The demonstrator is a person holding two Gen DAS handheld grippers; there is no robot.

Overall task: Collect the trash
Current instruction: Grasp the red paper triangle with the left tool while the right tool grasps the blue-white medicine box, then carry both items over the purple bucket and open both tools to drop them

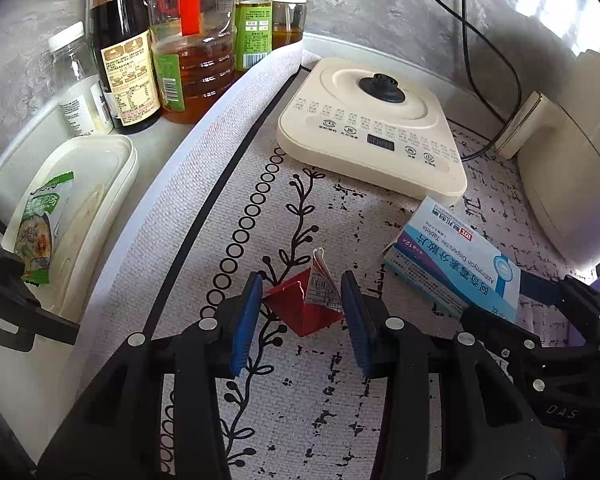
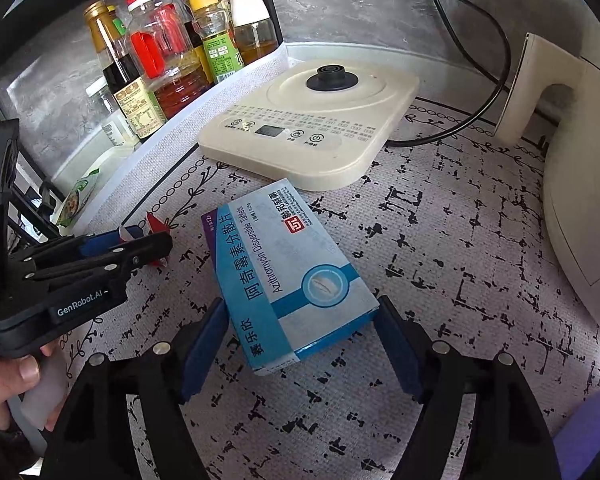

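Left wrist view shows the open left hand-held gripper (image 1: 300, 316) straddling a light, crushable red wrapper (image 1: 300, 306), best pinched mid-body.

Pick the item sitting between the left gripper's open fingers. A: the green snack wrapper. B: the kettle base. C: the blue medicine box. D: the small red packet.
D: in the left wrist view the left gripper has its blue fingers spread on either side of the small red packet, while the right gripper brackets the blue medicine box.

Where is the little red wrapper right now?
The red wrapper lies on the patterned mat, between the open fingers of the left hand-held gripper, left of the blue medicine box.
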